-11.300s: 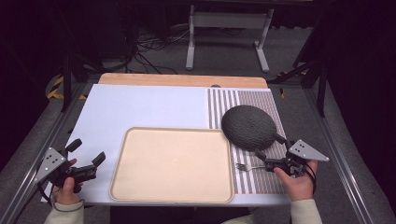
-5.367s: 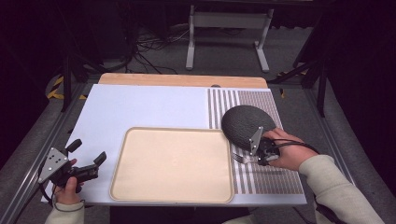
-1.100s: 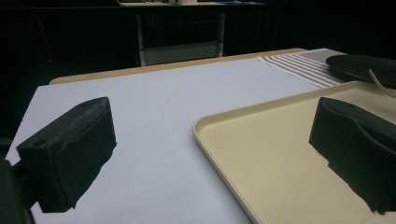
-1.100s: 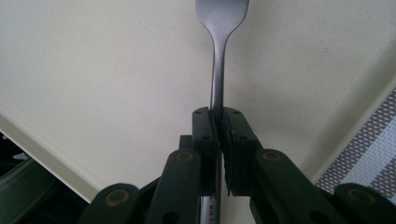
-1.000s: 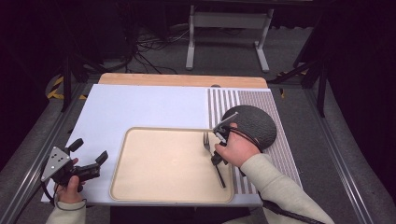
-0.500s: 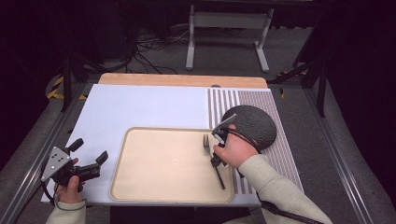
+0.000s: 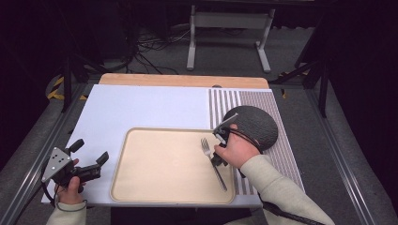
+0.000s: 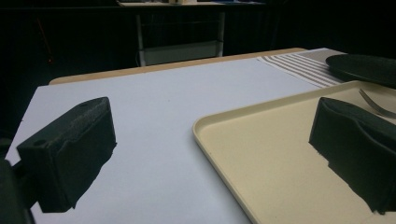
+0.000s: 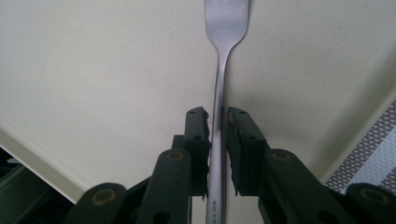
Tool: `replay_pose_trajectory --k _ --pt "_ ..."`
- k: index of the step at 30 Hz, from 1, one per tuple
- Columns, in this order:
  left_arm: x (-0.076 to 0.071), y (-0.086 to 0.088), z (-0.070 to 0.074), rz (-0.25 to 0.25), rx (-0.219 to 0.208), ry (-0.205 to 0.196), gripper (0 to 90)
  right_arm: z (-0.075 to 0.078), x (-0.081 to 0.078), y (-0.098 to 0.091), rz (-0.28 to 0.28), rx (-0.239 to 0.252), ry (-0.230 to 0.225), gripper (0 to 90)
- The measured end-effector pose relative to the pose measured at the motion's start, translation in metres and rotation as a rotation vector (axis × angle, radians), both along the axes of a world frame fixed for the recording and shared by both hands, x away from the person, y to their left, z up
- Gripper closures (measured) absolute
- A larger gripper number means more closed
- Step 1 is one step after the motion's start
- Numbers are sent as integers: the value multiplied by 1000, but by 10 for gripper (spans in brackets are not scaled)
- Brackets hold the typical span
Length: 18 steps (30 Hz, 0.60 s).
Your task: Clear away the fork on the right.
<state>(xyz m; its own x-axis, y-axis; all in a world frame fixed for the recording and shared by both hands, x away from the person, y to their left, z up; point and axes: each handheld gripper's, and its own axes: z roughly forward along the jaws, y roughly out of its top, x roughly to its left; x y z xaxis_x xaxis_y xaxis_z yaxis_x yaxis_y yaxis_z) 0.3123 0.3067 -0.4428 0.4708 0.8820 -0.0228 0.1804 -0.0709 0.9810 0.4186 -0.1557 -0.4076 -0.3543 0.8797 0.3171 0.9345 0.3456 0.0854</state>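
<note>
A metal fork (image 7: pixel 214 163) lies on the beige tray (image 7: pixel 159 164), near its right edge, tines pointing away from the person. My right gripper (image 7: pixel 217 160) points down over the fork's handle. In the right gripper view the fork (image 9: pixel 218 88) runs between the jaws of the right gripper (image 9: pixel 217 119) with a thin gap on each side; the jaws have just been opening. My left gripper (image 7: pixel 90 151) rests open at the tray's left edge, nothing between its jaws. In the left gripper view the left gripper (image 8: pixel 210 135) faces the tray (image 8: pixel 261 154).
A dark round plate (image 7: pixel 256 124) sits on a striped mat (image 7: pixel 281 154) right of the tray, just behind the right hand. A white sheet (image 7: pixel 145 105) covers the table. A wooden board edge (image 7: pixel 183 80) runs along the back.
The right hand has brought the fork from the striped mat by the plate onto the tray. In the last second both hands have kept still.
</note>
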Motion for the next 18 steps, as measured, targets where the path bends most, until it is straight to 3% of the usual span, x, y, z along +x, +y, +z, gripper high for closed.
replay_pose_trajectory --k 8,9,10,12,13,15,18 --pt "0 0 0 -1 4 3 10 10 -2 -7 36 83 -98 571" --pt "0 -1 0 1 0 3 10 12 -2 -7 57 112 -156 450" --pt "0 -1 0 1 0 3 10 12 -2 -7 57 112 -156 450" --pt "0 -1 0 -1 3 2 10 14 -4 -7 105 156 -224 367" --pt "0 -1 0 -1 3 2 10 16 -5 -7 139 177 -254 357" --pt "0 -1 0 -1 4 3 10 17 -5 -6 159 186 -270 348" --pt "0 -1 0 1 5 3 10 21 -6 -2 257 223 -372 344"
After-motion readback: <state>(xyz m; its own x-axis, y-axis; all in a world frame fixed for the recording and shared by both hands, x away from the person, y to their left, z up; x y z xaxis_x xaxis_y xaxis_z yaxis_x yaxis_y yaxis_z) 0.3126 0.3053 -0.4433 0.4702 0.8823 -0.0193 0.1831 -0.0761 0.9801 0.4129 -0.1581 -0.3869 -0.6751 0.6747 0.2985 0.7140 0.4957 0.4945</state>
